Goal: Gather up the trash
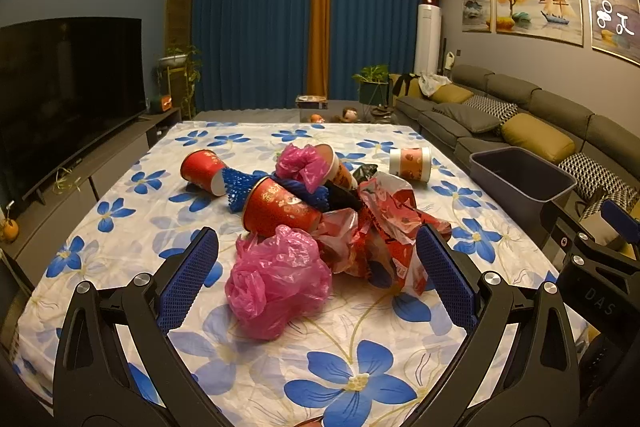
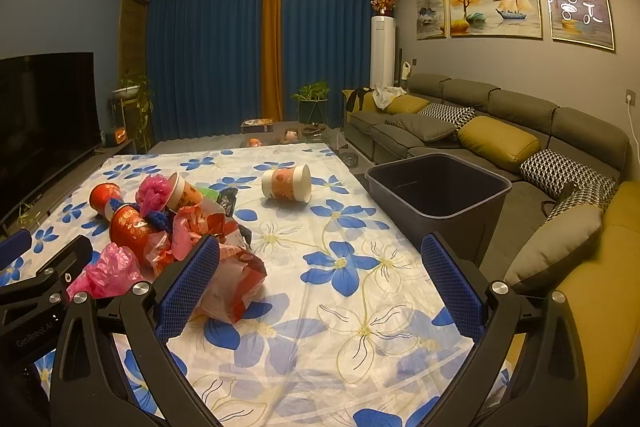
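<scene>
The table (image 1: 120, 211) under its flowered cloth carries everything; the bin (image 2: 440, 187) stands off its right edge, beside the sofa (image 2: 500, 131), and looks to have nothing in it yet. The trash heap (image 1: 320, 203) sits mid-table: red cups, blue netting, red wrappers, pink bags. One cup (image 2: 286, 183) lies on its side apart from the heap, nearer the bin.

My left gripper (image 1: 316, 279) has its fingers spread wide, holding nothing. The nearest pink bag (image 1: 278, 283) lies right between them, resting on the cloth, touching neither pad as far as I can tell. My right gripper (image 2: 320, 291) is spread wide too, over bare cloth, with a red wrapper (image 2: 236, 279) just beside its left finger and the heap further left.

My worry is the bag: it is thin and puffy, so if I close shallow I may pinch only a fold and it slips out on the way to the bin. Closing too low could catch the cloth and drag the heap. The cups look ready to roll if nudged.
</scene>
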The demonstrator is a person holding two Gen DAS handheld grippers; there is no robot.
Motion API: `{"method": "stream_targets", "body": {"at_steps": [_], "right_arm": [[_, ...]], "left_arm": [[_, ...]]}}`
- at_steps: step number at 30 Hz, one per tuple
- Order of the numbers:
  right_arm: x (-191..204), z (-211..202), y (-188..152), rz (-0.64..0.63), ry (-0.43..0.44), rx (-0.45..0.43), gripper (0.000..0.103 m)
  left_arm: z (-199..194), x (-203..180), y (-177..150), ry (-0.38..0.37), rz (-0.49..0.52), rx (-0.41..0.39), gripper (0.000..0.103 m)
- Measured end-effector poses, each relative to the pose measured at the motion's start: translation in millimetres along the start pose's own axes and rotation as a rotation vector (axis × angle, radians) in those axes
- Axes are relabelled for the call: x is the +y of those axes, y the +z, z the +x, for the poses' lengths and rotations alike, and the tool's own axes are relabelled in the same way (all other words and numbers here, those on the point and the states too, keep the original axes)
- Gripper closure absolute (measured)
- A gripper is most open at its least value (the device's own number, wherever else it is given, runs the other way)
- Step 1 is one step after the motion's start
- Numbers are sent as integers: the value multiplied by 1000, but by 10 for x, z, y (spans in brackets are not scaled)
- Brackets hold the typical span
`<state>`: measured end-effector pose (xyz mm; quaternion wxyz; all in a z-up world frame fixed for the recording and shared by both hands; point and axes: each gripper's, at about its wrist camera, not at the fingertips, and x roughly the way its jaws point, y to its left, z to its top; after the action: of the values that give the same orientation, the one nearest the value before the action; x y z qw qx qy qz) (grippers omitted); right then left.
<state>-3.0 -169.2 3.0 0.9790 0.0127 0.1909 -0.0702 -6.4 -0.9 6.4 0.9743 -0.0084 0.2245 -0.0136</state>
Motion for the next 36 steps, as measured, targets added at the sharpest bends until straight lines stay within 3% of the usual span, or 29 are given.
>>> {"method": "stream_targets", "body": {"at_steps": [36], "right_arm": [[15, -29, 29, 5, -5, -11, 5]], "left_arm": [[-10, 7, -2, -1, -4, 0, 5]]}}
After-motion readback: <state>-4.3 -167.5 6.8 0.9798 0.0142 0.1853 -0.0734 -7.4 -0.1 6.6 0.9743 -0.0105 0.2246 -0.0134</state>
